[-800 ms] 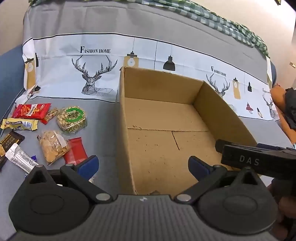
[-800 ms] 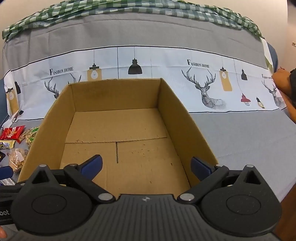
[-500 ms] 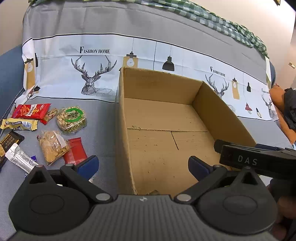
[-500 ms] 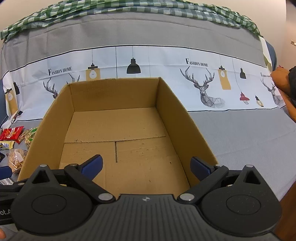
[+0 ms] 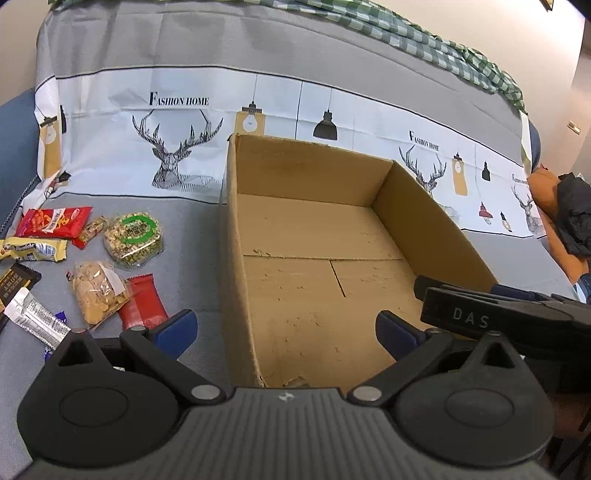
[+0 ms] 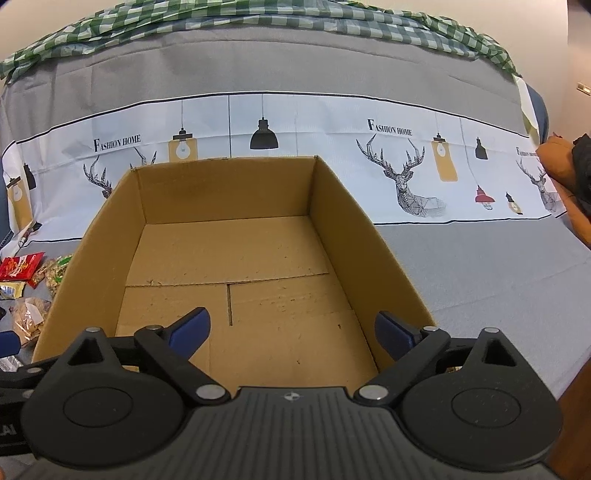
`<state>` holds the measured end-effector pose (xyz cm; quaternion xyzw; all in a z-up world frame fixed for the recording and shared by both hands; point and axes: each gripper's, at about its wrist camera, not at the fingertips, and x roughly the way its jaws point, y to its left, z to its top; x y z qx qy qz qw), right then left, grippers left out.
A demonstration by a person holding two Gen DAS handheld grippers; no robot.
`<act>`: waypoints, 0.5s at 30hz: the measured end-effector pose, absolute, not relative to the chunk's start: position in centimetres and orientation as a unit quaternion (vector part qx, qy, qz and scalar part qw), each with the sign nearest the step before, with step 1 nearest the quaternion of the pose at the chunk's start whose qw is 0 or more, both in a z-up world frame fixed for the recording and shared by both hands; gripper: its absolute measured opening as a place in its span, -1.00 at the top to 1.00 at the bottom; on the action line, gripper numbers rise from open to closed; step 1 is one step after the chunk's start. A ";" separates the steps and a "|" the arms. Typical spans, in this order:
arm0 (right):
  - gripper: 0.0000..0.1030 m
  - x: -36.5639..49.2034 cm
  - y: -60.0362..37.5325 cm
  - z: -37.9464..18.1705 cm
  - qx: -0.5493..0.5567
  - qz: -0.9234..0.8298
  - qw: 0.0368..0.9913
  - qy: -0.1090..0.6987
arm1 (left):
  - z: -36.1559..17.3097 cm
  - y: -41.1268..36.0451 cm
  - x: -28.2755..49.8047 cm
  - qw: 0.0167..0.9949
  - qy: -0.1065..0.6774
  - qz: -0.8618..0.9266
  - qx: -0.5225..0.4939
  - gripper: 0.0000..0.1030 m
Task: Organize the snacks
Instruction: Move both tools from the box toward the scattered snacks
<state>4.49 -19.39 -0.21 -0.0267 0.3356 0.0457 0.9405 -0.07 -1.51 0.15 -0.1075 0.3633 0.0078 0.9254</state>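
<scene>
A: Left gripper (image 5: pixel 284 330) first, lower centre of its frame: fingers spread wide, nothing between them. Right gripper (image 6: pixel 291 328) same, lower centre, apart and empty.

B: Snacks?

A: All in the left part of the left view, loose on the grey cloth (image 5: pixel 192 229). Red chip bag (image 5: pixel 53 221) far left, round nut pack (image 5: pixel 133 236) right of it, cracker bag (image 5: pixel 96 290) lower, red bar (image 5: pixel 142 302) just beside the left fingertip.

B: Box?

A: Cardboard box (image 5: pixel 231 229) centre, empty, long axis running away from the camera. Snacks lie left of it, so the left gripper looks nearer; red bar probably the easy first pick.

B: Room?

A: Deer-print cloth (image 6: pixel 402 184) behind, green checked fabric (image 6: pixel 258 18) along the top.
</scene>
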 end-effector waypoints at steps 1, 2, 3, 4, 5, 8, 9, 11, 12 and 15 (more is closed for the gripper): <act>-0.79 4.4 -19.3 -0.2 -0.024 0.046 0.941 0.334 | 0.2 -1.4 0.0 0.923 0.368 0.010 -0.110 -1.00; -0.77 4.3 -19.3 -0.2 -0.020 0.047 0.942 0.332 | 0.2 -1.2 0.1 0.922 0.370 0.010 -0.114 -1.00; -0.75 4.2 -19.3 -0.2 -0.018 0.049 0.943 0.329 | 0.3 -1.1 0.2 0.921 0.372 0.009 -0.119 -1.00; -0.73 4.0 -19.2 0.0 -0.017 0.050 0.946 0.321 | 0.4 -1.0 0.2 0.920 0.373 0.007 -0.122 -1.00; -0.72 4.1 -19.2 0.2 -0.016 0.051 0.945 0.324 | 0.6 -0.9 0.2 0.919 0.374 0.003 -0.125 -1.00; -0.70 3.9 -18.8 0.5 -0.020 0.055 0.947 0.315 | 1.3 -0.3 0.0 0.919 0.370 -0.008 -0.136 -1.00; -0.67 4.0 -18.8 0.5 -0.010 0.060 0.948 0.314 | 1.5 -0.1 -0.1 0.919 0.371 -0.009 -0.135 -1.00; -0.52 4.0 -18.9 0.5 0.005 0.071 0.947 0.312 | 1.9 0.1 -0.3 0.919 0.373 -0.006 -0.125 -0.99; -0.48 4.0 -18.7 0.5 0.009 0.078 0.946 0.315 | 2.1 0.5 -0.5 0.920 0.370 -0.010 -0.130 -0.99; -0.29 3.9 -18.0 0.7 0.023 0.102 0.943 0.316 | 3.2 3.0 -0.8 0.911 0.370 -0.027 -0.179 -0.73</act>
